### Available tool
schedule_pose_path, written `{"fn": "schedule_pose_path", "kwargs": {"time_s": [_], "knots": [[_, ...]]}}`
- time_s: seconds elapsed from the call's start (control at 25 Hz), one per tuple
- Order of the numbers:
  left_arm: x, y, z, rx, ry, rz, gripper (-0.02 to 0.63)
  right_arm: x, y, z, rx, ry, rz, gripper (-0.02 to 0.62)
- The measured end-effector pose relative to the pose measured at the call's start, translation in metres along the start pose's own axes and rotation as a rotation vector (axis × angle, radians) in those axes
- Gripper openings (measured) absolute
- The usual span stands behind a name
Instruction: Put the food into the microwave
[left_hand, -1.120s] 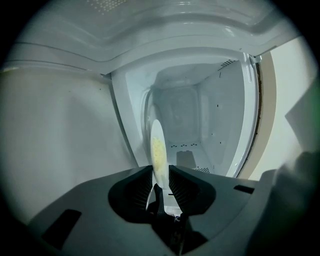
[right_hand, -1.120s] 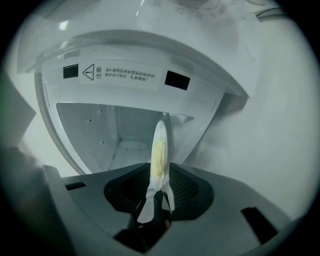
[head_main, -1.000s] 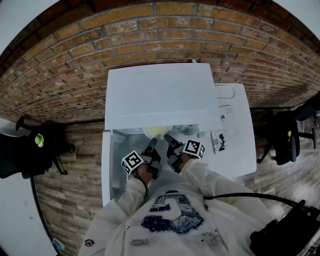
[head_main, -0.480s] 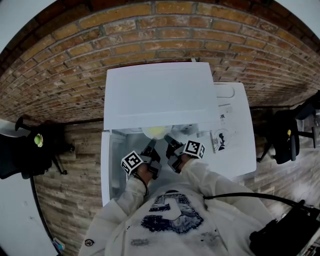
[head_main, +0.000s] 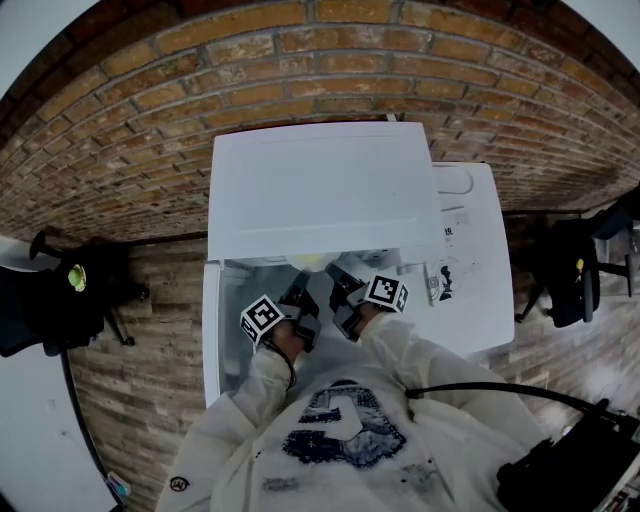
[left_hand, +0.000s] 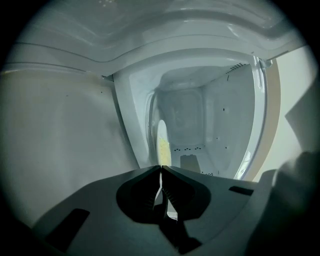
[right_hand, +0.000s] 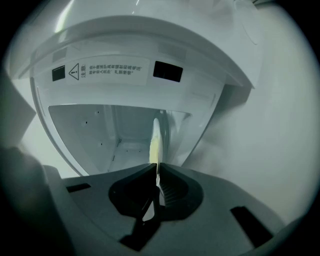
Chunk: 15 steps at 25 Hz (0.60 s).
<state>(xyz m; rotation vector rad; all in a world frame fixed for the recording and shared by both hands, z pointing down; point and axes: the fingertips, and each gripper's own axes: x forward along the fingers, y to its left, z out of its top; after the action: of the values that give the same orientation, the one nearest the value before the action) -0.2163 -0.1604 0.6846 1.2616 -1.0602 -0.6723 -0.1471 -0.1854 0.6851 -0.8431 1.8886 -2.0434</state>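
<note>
plate (right_hand: 155, 140) of food, stiff, light, breakable, spill-prone: keep level; rim clamped by left gripper (left_hand: 161, 168) at 7 o'clock, right gripper (right_hand: 155, 168) at 5 o'clock, entering microwave (head_main: 320, 190).

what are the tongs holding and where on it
The left tongs and right tongs each pinch the rim of the plate of yellow food.

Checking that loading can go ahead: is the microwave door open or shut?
Open: both gripper views look straight into the microwave cavity, and the held plate is at its mouth.
</note>
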Motion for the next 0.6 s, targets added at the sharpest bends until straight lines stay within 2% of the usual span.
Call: {"fn": "schedule_pose_path", "kwargs": {"time_s": [0.6], "knots": [[0.012, 0.002, 0.019, -0.022, -0.027, 0.015, 0.021, 0.021, 0.000, 0.007, 0.014, -0.015, 0.004, 0.029]]}}
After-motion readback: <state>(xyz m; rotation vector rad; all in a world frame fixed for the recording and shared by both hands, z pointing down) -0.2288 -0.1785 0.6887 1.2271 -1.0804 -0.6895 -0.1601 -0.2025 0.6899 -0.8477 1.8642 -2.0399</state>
